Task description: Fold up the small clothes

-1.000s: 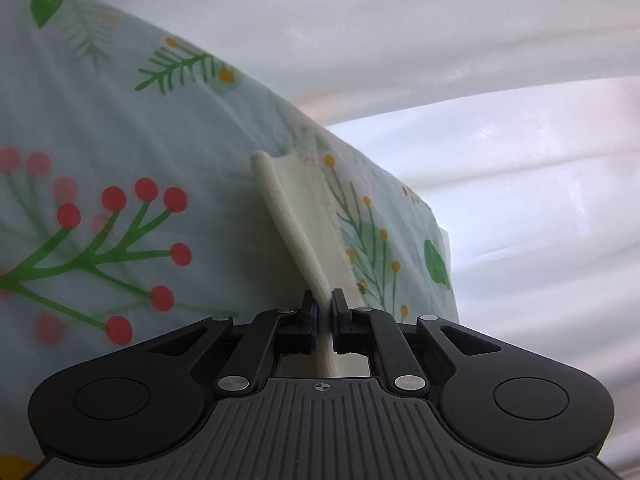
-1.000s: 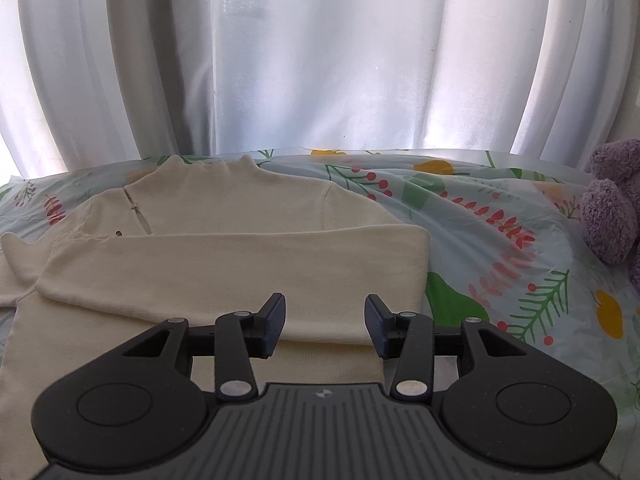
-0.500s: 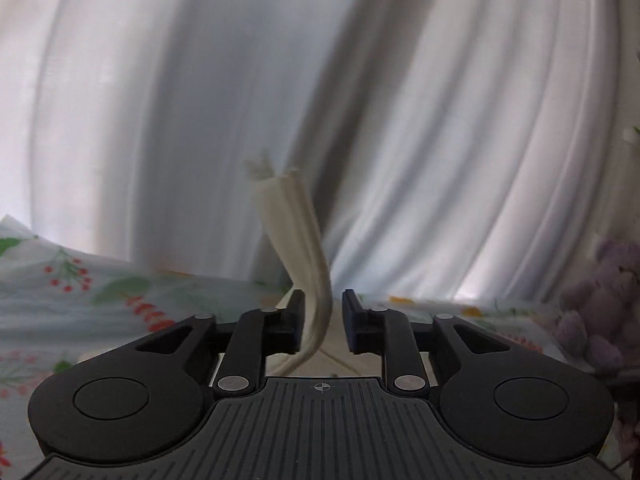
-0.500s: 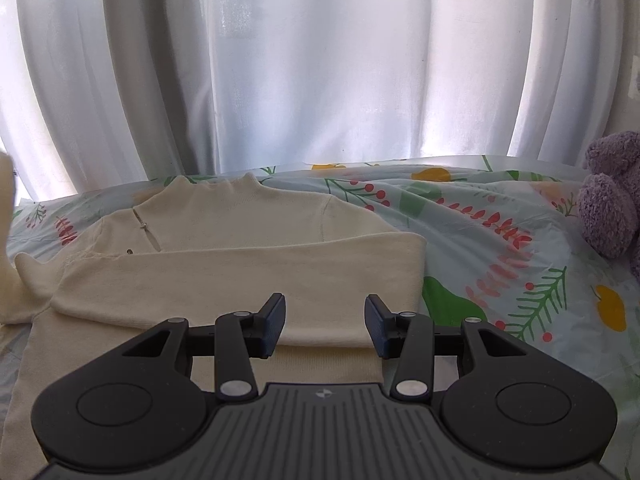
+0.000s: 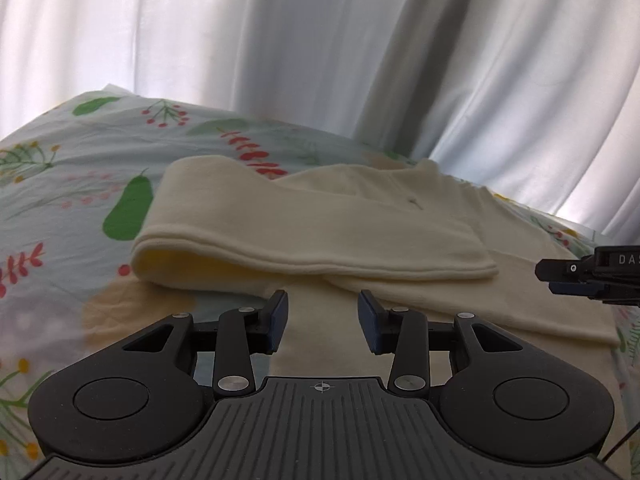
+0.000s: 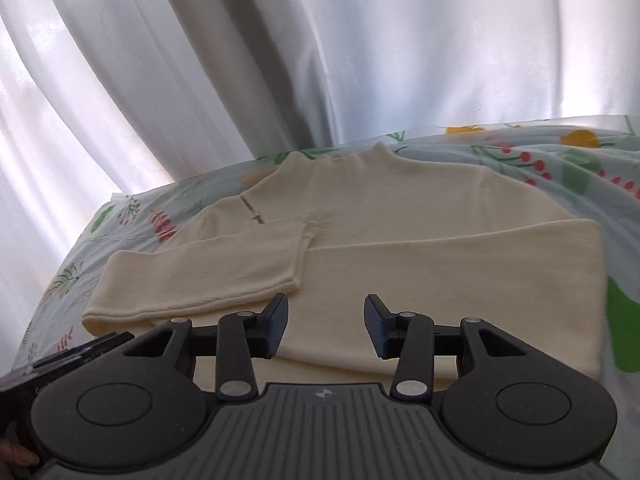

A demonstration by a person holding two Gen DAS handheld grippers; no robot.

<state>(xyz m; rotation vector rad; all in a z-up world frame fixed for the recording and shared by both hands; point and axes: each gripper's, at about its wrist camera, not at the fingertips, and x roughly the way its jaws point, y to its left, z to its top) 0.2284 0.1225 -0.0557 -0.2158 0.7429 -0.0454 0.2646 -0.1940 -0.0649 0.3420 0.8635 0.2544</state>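
Note:
A cream sweater (image 6: 380, 236) lies flat on the floral bedsheet (image 6: 560, 168), collar towards the curtain. Both sleeves are folded across its body. The left sleeve (image 5: 304, 232) lies across the chest, its cuff near the middle; it also shows in the right wrist view (image 6: 200, 276). My left gripper (image 5: 322, 320) is open and empty, just in front of that sleeve, over the sweater's lower part. My right gripper (image 6: 326, 326) is open and empty, over the sweater's lower body. Its tip shows at the right edge of the left wrist view (image 5: 592, 274).
White curtains (image 6: 320, 48) hang behind the bed. The floral sheet (image 5: 60, 184) spreads to the left of the sweater and to its right. The left gripper's edge shows at the lower left of the right wrist view (image 6: 64, 360).
My left gripper carried the sleeve up and across the sweater, let it go and opened. The sleeve now lies folded on the chest. My right gripper stayed open and turned slightly left.

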